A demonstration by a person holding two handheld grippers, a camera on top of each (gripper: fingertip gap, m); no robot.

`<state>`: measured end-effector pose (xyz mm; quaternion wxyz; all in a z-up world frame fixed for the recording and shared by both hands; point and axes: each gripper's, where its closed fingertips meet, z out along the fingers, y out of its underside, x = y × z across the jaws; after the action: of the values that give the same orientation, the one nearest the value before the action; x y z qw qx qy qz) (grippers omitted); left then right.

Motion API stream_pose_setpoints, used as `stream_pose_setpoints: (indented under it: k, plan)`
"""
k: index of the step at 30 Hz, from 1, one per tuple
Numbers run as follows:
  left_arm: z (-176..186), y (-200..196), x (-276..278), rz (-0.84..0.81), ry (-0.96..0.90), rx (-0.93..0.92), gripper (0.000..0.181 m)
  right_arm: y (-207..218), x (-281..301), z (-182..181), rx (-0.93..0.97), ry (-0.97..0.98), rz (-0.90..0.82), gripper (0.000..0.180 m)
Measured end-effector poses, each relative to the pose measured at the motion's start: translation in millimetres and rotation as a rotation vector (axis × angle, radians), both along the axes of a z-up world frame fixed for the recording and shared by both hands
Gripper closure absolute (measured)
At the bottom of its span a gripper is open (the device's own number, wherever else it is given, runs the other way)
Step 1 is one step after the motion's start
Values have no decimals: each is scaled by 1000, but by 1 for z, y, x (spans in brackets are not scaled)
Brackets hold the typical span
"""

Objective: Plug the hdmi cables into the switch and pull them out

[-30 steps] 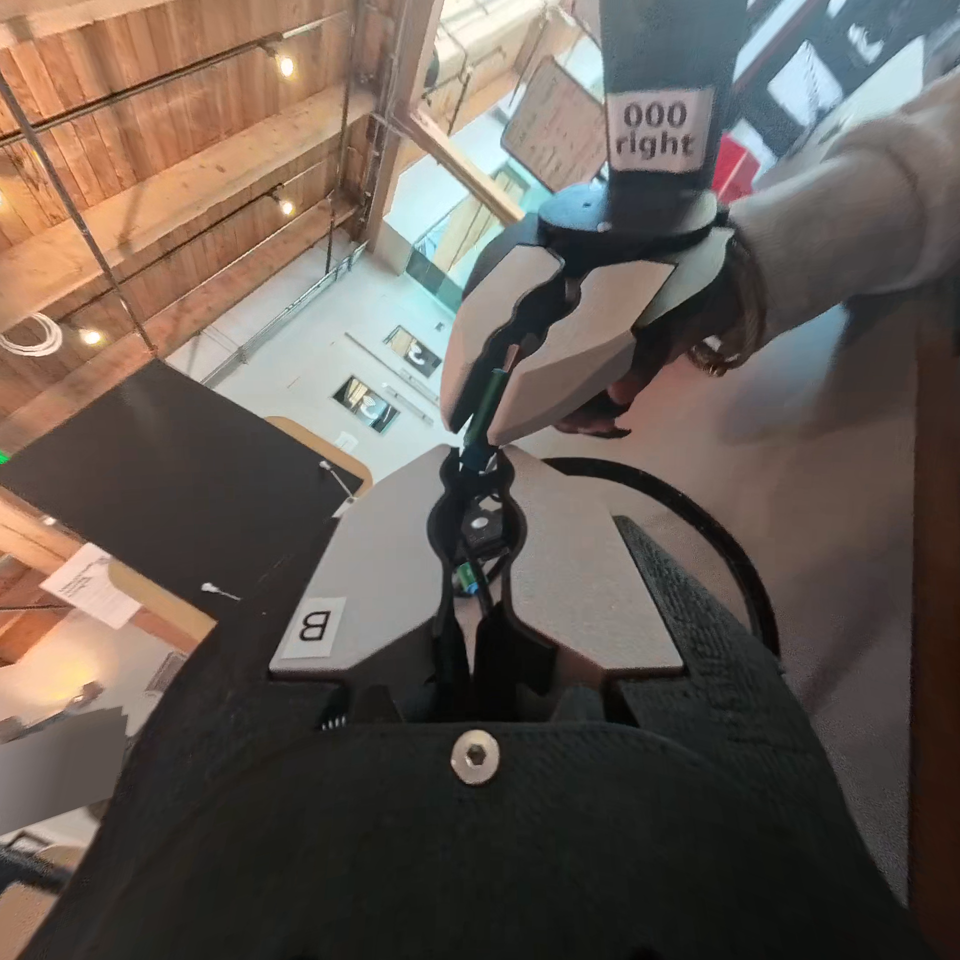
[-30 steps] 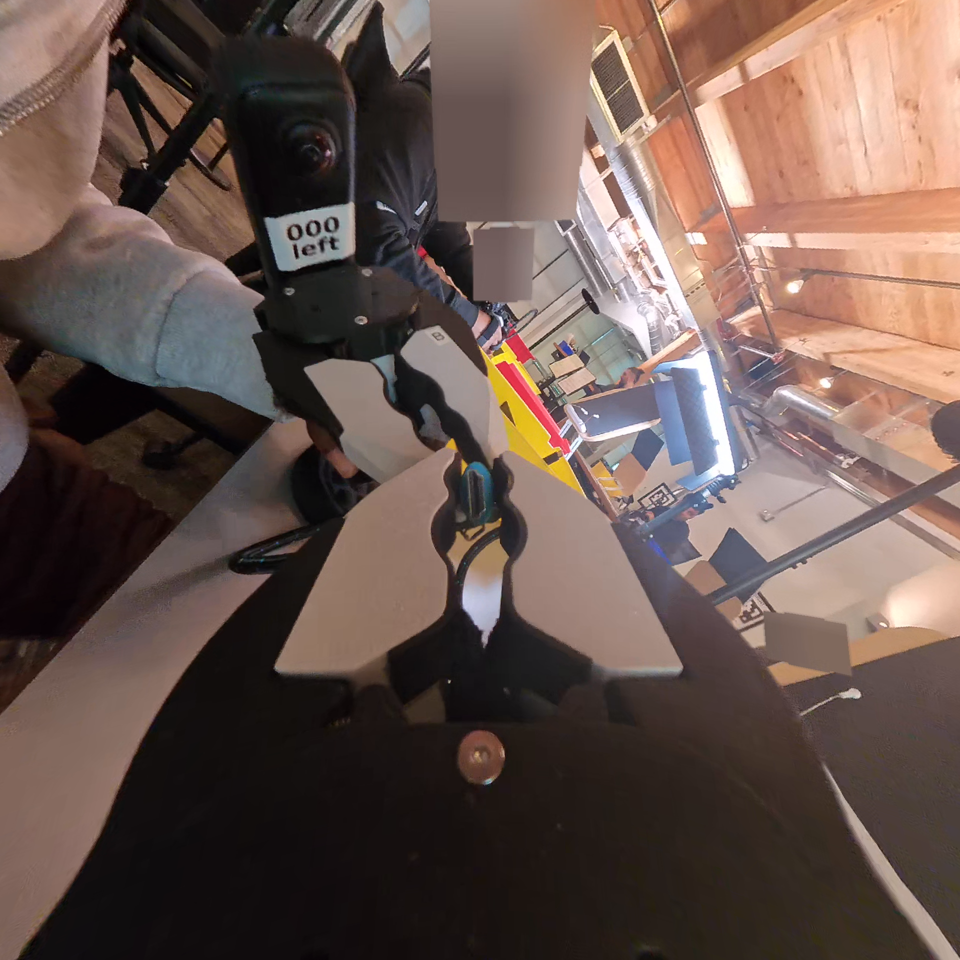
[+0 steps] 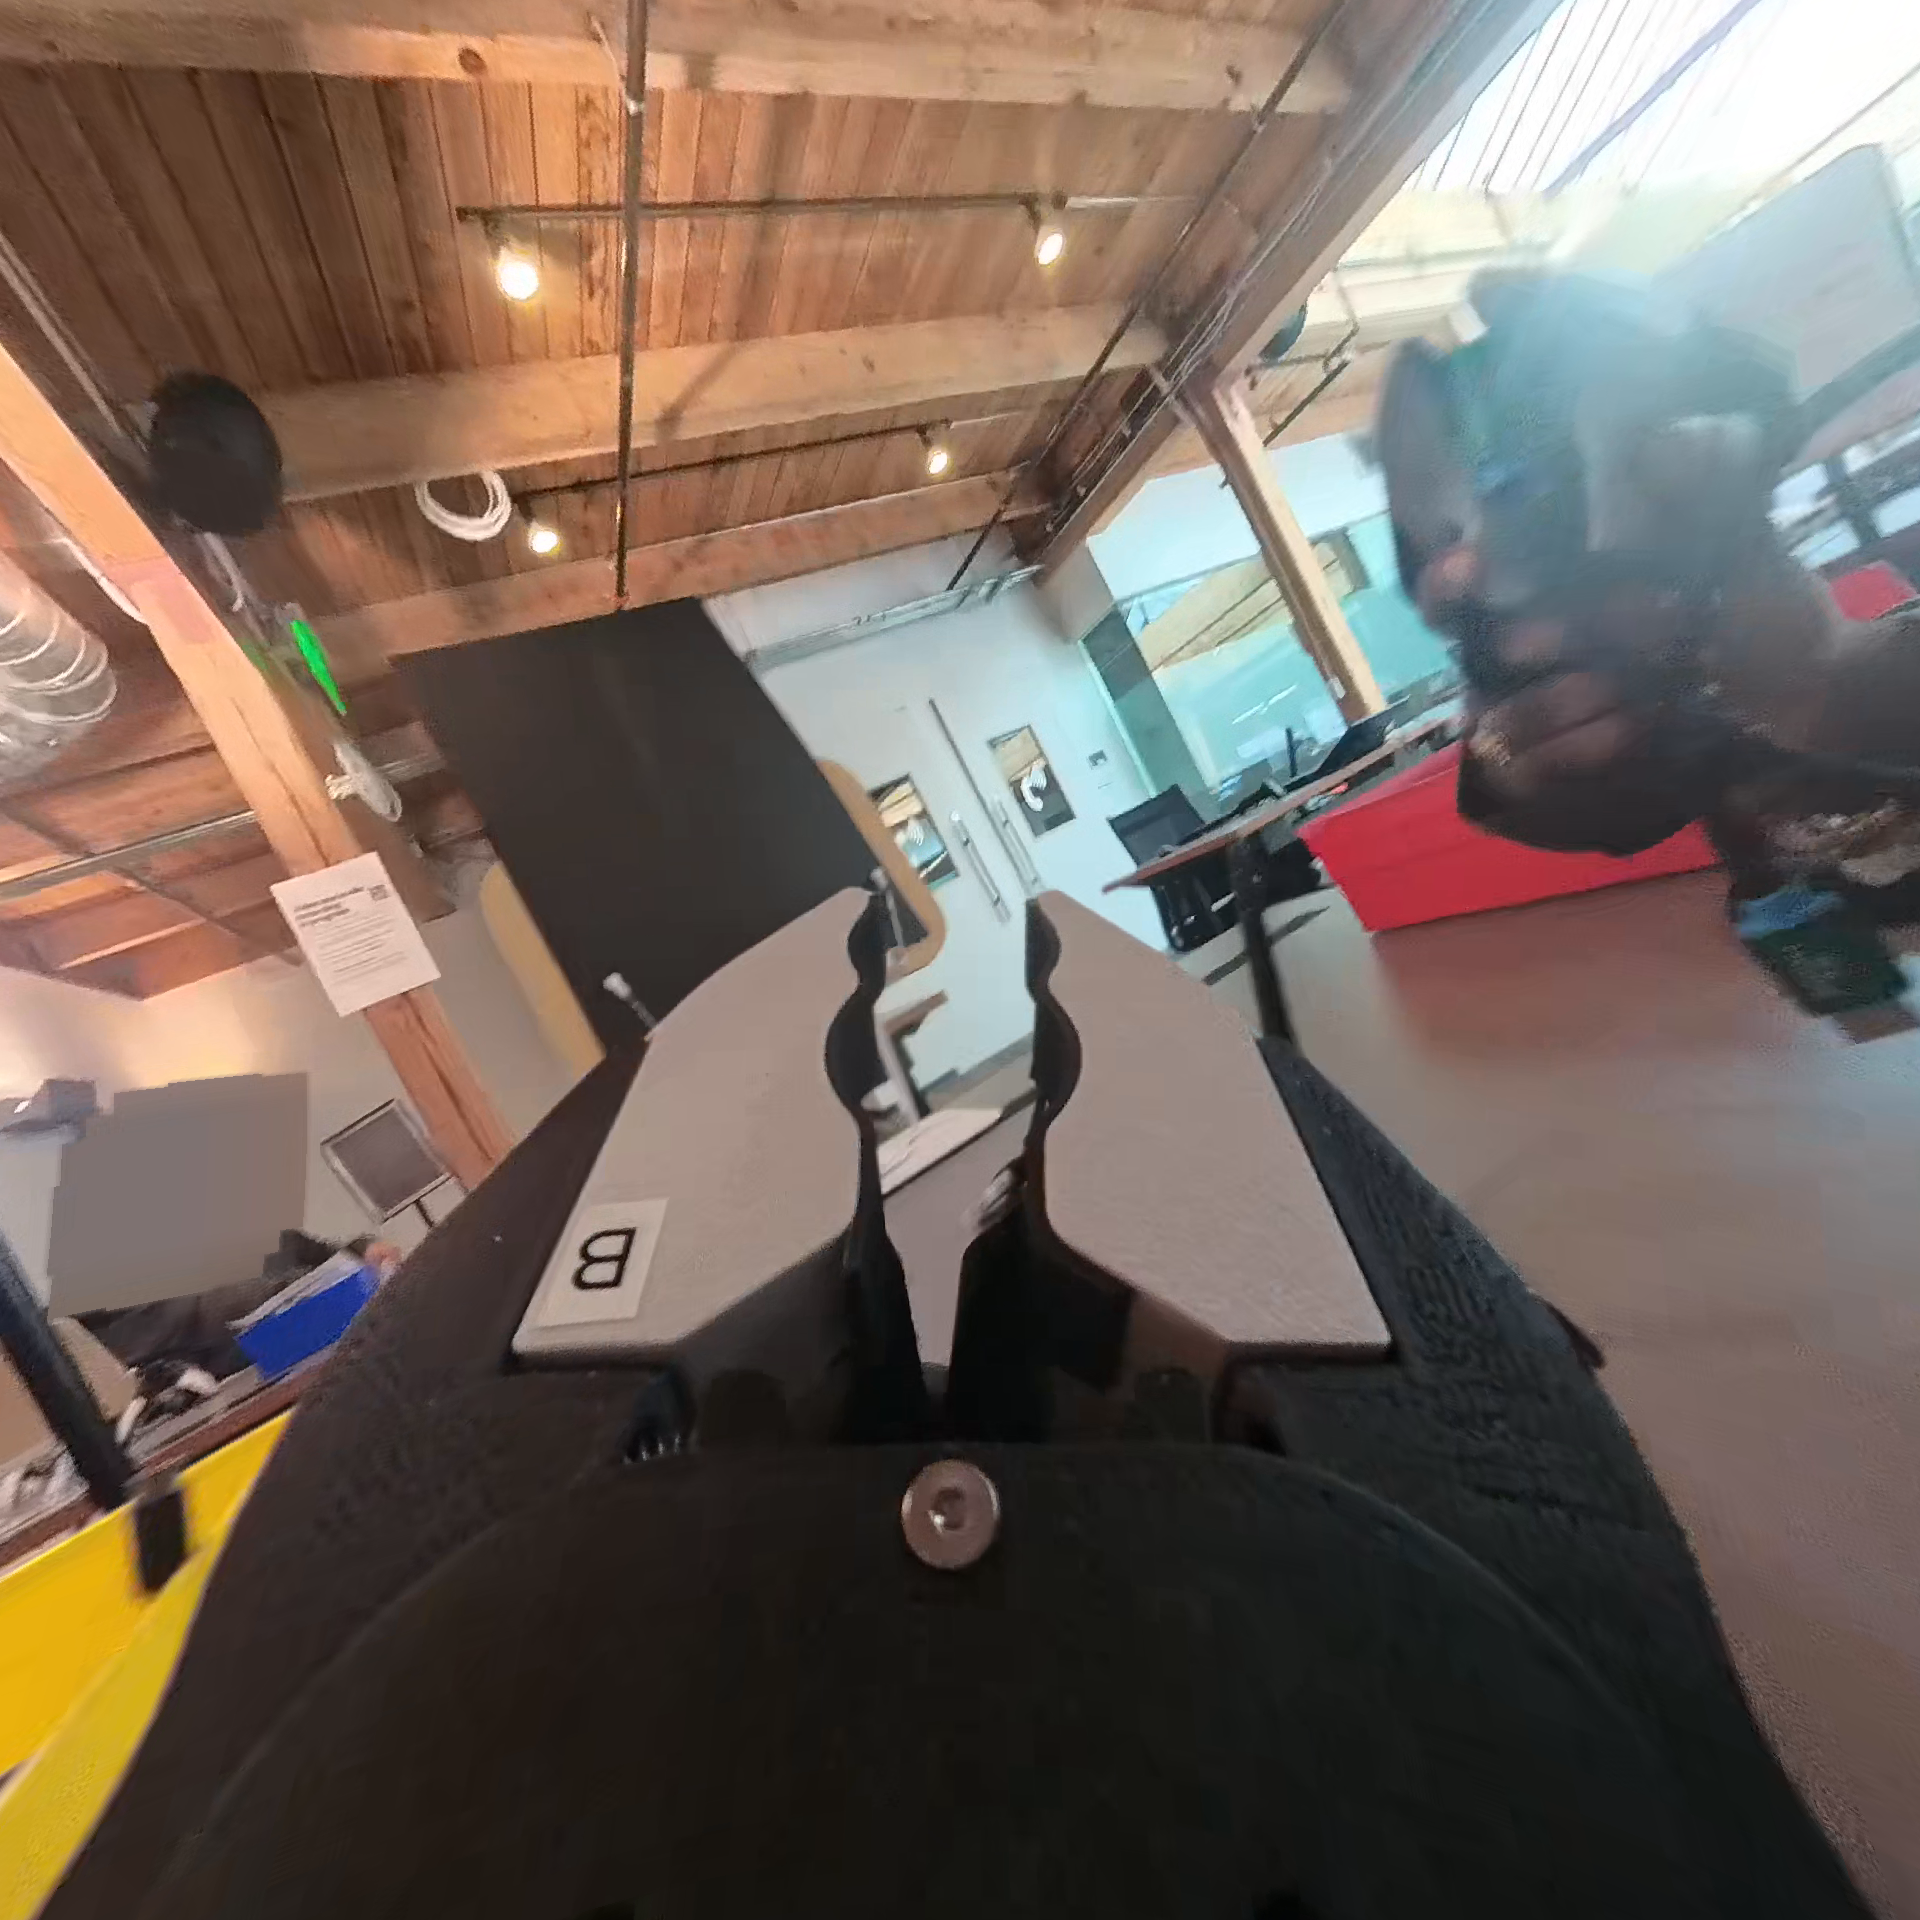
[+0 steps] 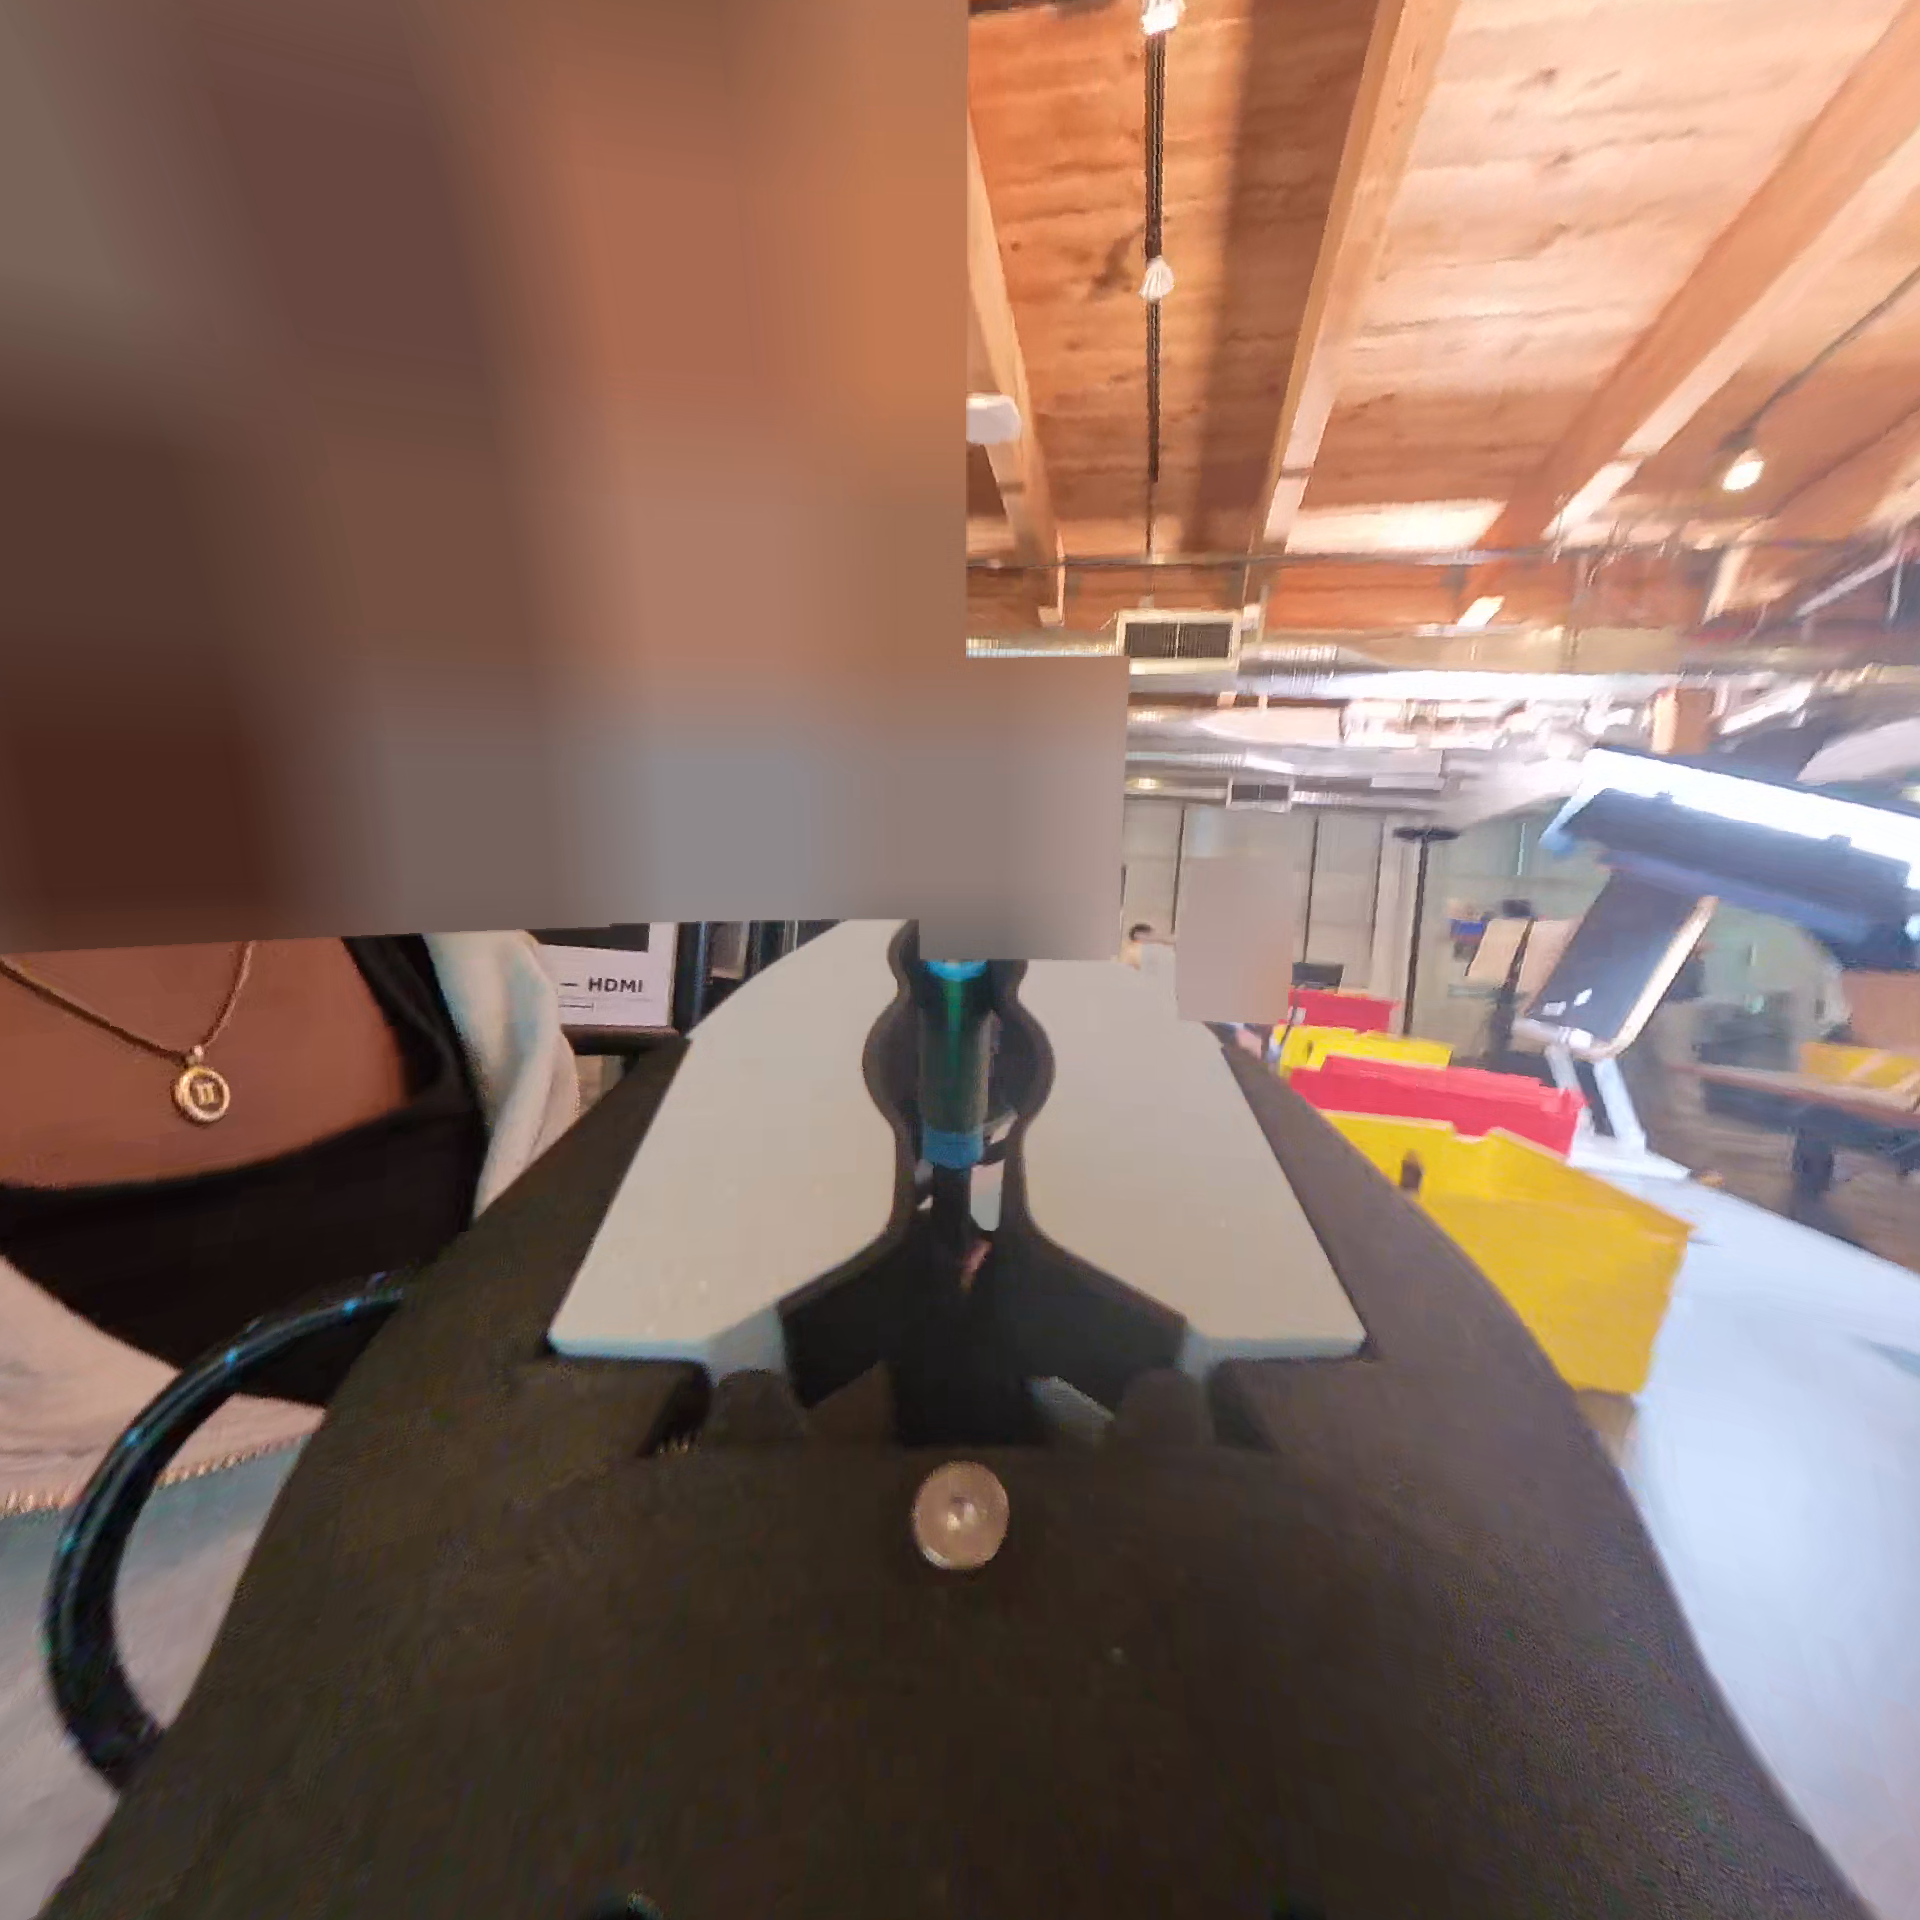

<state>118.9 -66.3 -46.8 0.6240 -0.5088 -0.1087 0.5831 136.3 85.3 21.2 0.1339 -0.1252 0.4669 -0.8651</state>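
In the left wrist view my left gripper (image 3: 956, 920) is open, with a clear gap between its grey fingers (image 3: 748, 1122) and nothing in it. My right gripper (image 3: 1558, 582) shows blurred at the upper right, held by a hand. In the right wrist view my right gripper (image 4: 956, 966) is shut on an HDMI plug (image 4: 948, 1070), dark green with blue bands. Its black cable (image 4: 99, 1558) loops out at the lower left. I cannot make out the switch in either view.
A person in a white jacket (image 4: 499, 1039) sits close ahead of the right gripper. Yellow bins (image 4: 1538, 1247) and red bins (image 4: 1434, 1091) stand to the right. A brown table (image 3: 1558, 1143) stretches right of the left gripper, with a red block (image 3: 1455, 842) beyond.
My left gripper has opened and let go of what it held. The two grippers have pulled apart; the right one went off to the right, still shut on the plug. Both views are tilted up.
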Motion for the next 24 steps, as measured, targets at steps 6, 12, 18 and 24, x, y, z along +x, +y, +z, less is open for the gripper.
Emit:
stream_pose_setpoints:
  k: [6, 12, 18, 24]
  plan:
    - [-10, 66, -2, 100, 104, -175, 148, -47, 8, 3, 221, -45, -37, 169]
    - [4, 78, 1, 293, 280, -238, 136, -85, 14, 9, 333, -308, 43, 169]
    - [16, 76, 10, 362, 371, -251, 136, -106, -27, -25, 365, -636, -17, 168]
    - [4, 65, 6, 198, 236, -121, 173, -104, -40, -47, 372, -724, -54, 168]
